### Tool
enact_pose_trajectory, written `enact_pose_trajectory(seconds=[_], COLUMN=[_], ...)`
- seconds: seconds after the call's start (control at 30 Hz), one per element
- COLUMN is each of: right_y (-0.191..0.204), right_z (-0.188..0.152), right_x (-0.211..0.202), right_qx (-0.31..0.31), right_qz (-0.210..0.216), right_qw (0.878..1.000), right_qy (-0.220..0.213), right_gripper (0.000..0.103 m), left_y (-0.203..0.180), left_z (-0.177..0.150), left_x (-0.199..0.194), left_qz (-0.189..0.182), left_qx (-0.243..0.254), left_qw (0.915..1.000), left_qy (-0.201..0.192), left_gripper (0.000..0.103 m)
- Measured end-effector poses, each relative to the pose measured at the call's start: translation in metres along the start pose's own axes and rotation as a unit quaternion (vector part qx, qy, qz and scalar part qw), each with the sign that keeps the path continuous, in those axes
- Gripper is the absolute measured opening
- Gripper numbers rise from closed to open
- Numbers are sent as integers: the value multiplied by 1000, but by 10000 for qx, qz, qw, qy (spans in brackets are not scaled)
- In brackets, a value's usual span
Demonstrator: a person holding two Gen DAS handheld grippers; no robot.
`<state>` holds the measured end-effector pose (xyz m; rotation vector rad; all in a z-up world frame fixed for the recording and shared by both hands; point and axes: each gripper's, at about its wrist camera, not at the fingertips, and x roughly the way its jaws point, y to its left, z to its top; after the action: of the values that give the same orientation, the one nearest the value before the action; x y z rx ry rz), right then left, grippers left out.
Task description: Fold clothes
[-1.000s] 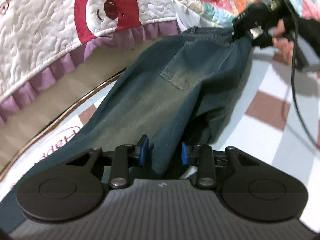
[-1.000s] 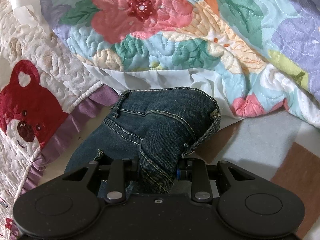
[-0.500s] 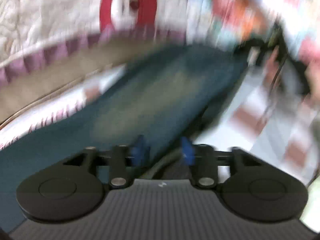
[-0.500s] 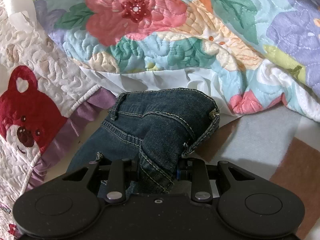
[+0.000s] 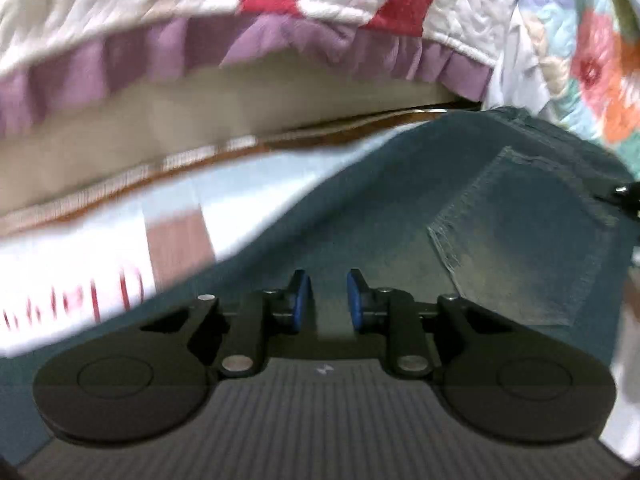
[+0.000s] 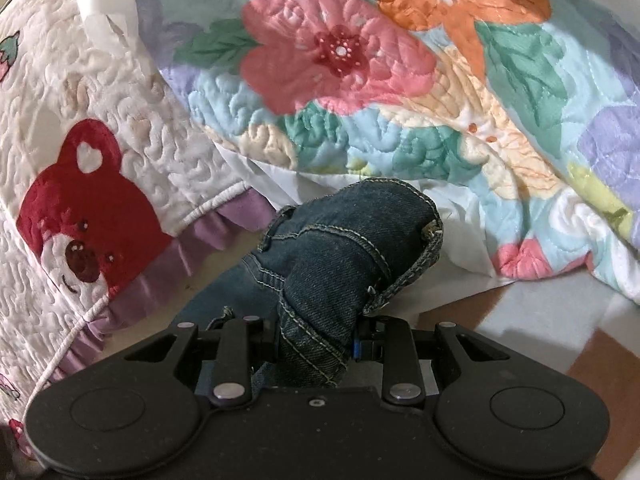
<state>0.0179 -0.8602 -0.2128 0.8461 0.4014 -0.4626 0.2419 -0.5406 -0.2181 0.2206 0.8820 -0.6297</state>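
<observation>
Lying across the checked sheet [image 5: 176, 236], the dark blue denim jeans [image 5: 460, 216] reach the far floral quilt [image 6: 400, 92]. The right gripper [image 6: 316, 344] pinches their bunched waistband; the left gripper [image 5: 324, 300], just narrowed, hovers gapped, gripping nothing.

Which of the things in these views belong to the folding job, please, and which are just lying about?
Belong to the job:
- jeans
- right gripper, clamped on the jeans' waistband
- left gripper, above the denim, not gripping

Lying about:
- bear quilt
- floral quilt
- checked sheet
</observation>
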Motion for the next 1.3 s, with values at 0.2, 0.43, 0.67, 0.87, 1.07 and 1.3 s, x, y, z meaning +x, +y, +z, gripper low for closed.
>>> enact_pose_trajectory(seconds=[0.2,0.43,0.67,0.87,1.07,1.3], right_y=[-1,-3,-4,1,4,19], right_z=[-1,-2,-5,-3,-3,-2], right_x=[3,3,8,5,2,-5], right_qx=[-16,21,78,40,45,-287], right_qz=[-21,-66,-177,-206,-198,-250], right_qw=[10000,10000,9998,9998,9998,9987], right_qy=[23,27,40,-2,-68,-338], right_gripper=[32,32,32,32,32,32], left_y=[4,-11,49,120,143,84], left_z=[14,2,-55,-72,-69,-12], left_x=[22,2,-49,-62,-63,-92], left_qz=[159,1684,1655,2467,2800,563], left_qx=[65,2049,2302,1649,1461,1145], left_qw=[9997,9622,9566,9534,9468,9898], left_qy=[-151,626,676,541,625,638], left_gripper=[23,45,60,62,59,38])
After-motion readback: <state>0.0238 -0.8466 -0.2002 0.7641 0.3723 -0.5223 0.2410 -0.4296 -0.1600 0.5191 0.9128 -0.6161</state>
